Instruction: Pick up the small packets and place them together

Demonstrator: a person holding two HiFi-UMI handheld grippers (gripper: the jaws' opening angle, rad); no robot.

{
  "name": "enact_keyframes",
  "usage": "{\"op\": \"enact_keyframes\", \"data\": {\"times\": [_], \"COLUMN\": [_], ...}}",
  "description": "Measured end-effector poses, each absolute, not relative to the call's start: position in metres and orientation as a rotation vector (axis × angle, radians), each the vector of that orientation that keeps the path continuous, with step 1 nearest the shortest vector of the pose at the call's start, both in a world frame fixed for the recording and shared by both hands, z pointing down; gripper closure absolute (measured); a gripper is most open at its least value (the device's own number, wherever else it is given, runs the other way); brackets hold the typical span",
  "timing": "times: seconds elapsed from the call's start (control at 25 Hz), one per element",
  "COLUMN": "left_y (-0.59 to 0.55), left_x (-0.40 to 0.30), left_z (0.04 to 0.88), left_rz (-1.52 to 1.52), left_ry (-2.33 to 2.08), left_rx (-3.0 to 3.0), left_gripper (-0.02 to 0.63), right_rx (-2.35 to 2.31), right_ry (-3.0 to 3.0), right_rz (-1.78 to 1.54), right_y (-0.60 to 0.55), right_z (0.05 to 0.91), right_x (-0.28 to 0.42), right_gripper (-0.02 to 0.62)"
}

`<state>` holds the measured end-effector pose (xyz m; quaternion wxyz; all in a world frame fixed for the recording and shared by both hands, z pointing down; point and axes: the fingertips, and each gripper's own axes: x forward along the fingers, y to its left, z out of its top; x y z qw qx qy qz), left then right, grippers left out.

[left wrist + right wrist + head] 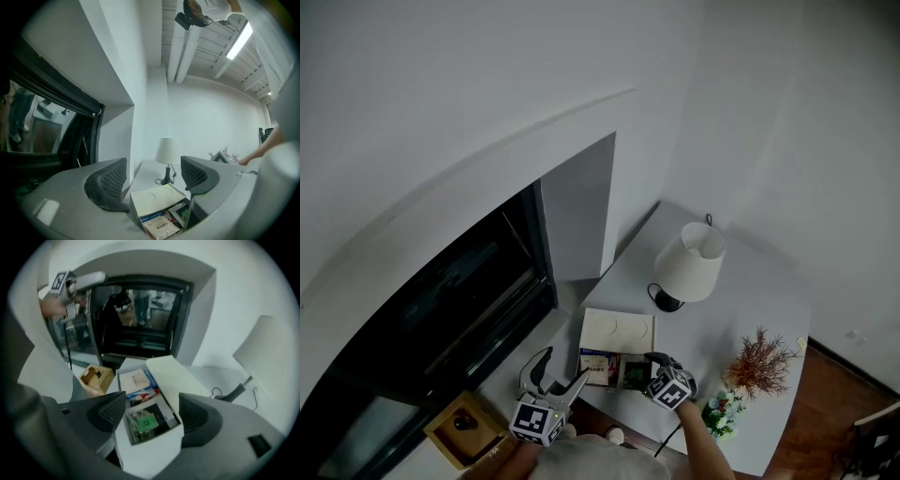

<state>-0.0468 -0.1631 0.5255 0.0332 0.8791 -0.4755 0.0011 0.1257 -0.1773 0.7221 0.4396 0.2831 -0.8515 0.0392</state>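
An open white box (619,330) lies on the grey table and holds several small packets. In the right gripper view a green-labelled packet (144,422) lies at the near end of the box (154,453), with a cream packet (135,379) and a red-and-blue one (142,393) behind it. My right gripper (152,413) hangs open just above the green packet, tilted down, touching nothing. My left gripper (154,183) is open and empty, held level in front of the box (157,197), where a cream coffee packet (162,228) shows. In the head view the left gripper (558,373) and the right gripper (661,364) flank the box's near edge.
A white table lamp (689,262) with a black base stands behind the box, its cord on the table. Dried and green plants (755,366) stand at the right. A small wooden box (467,427) sits at the left, below a dark window (459,300).
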Motion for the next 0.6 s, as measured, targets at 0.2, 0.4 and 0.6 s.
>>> {"op": "enact_keyframes", "data": {"times": [0.2, 0.4, 0.6], "left_y": [-0.162, -0.162, -0.16], "left_x": [-0.047, -0.059, -0.073], "left_z": [0.526, 0.526, 0.526], "left_rz": [-0.002, -0.008, 0.003], "left_ry": [-1.485, -1.532, -1.579], "left_rx": [2.679, 2.656, 2.616], "left_gripper": [0.239, 0.241, 0.245], "right_rx": [0.377, 0.288, 0.227], "right_ry": [-1.883, -1.798, -1.693], "right_rz": [-0.001, 0.003, -0.061], "right_y": [-0.175, -0.174, -0.176], "right_z": [0.789, 0.821, 0.842], "right_x": [0.122, 0.123, 0.128], "right_gripper": [0.249, 0.276, 0.278]}}
